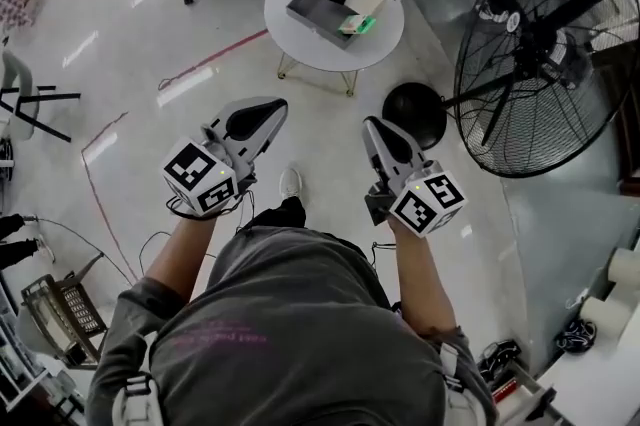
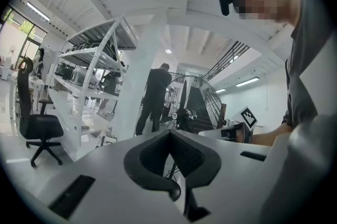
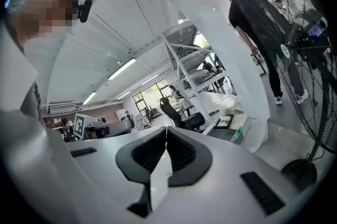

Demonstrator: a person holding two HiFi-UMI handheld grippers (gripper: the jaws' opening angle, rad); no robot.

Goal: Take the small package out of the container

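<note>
Across the glossy floor, beside the big floor fan (image 1: 545,44), stands the round white table (image 1: 310,51), well apart from the person. On it sits the grey container (image 1: 318,14), and a small green-edged item (image 1: 360,23) at its near corner is probably the package, though I cannot be sure. The left gripper (image 1: 274,106) and right gripper (image 1: 371,125) hang at waist height, both with jaws pressed together on nothing. Best to step close first, spread one pair of jaws above the package, and steady the container with the other.
</note>
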